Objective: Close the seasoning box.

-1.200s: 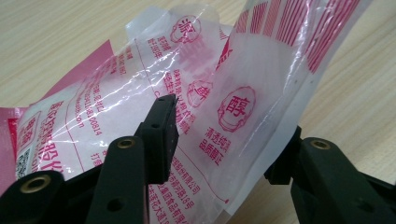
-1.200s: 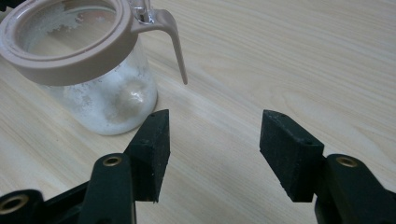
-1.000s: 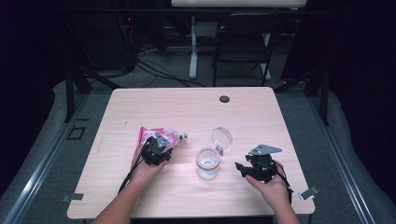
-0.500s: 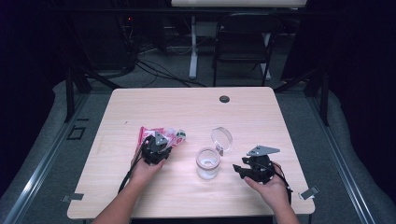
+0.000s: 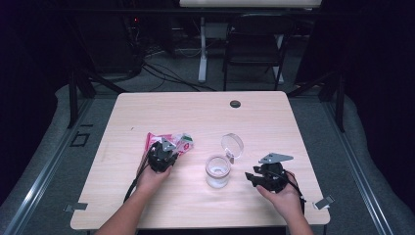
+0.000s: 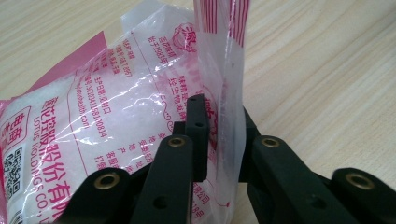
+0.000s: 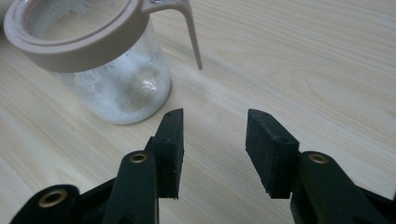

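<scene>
Pinching a fold of thin, crinkled plastic, the left gripper (image 6: 218, 135) has just been closing and its jaws now clamp the upright top flap of the bag (image 6: 116, 116), a glossy clear-and-pink pouch printed with red characters and packed with fine white grains. In the high view that bag (image 5: 177, 142) lies on the desk (image 5: 205, 110) at about nine o'clock from the jar (image 5: 218, 171), the left gripper (image 5: 161, 156) on its near end. The jar is a small round clear container, its wall frosted with white residue, with a smooth beige ring at its mouth (image 7: 70, 42) and a round transparent flip lid (image 5: 232, 145) standing open at its one o'clock. The right gripper (image 7: 214, 144) has just been closing too, yet its jaws stand apart with nothing between them, the jar just beyond its left jaw and not touching it; in the high view this right gripper (image 5: 266, 177) sits at three o'clock from the jar. Counted: one bag, one jar, two grippers, one dark round grommet (image 5: 235, 104) near the far edge. The desk is pale wood-grain laminate, rectangular with rounded corners; wide bare surface lies toward twelve o'clock, and both hands work near the six o'clock edge.
</scene>
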Tool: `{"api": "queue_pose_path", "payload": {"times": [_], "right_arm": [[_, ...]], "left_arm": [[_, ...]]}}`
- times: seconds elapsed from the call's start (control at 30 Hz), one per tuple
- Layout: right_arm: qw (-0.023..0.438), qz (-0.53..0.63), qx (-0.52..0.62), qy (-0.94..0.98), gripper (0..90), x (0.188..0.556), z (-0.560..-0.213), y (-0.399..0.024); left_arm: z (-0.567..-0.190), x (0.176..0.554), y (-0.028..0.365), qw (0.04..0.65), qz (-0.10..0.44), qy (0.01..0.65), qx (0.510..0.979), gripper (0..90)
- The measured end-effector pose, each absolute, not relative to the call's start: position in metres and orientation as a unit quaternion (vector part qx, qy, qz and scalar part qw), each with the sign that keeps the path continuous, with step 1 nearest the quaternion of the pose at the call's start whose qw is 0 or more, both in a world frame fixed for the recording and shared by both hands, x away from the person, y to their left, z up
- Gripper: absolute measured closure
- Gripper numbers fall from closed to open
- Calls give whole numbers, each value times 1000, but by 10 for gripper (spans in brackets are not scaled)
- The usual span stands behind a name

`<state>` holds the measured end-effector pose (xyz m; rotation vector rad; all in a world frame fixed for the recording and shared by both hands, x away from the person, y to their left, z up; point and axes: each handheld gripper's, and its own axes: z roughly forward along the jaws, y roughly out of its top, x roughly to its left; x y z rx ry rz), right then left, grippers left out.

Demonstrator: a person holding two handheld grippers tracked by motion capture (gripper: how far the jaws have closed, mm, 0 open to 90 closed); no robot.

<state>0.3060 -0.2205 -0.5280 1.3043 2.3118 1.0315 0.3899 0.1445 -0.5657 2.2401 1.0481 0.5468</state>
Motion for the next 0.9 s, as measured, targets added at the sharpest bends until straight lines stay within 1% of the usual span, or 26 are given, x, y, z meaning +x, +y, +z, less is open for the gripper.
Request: {"api": "queue_pose_path", "payload": {"times": [0.27,0.53,0.9], "right_arm": [[143,362,458,799,595,307,-528,-223],[139,360,457,801,603,307,-528,-222],[140,360,459,800,602,306,-529,-222]], "left_arm": [[-563,392,150,314,185,401,840,886],[-559,394,155,327,164,410,835,898],[-558,396,159,337,157,413,832,900]]}}
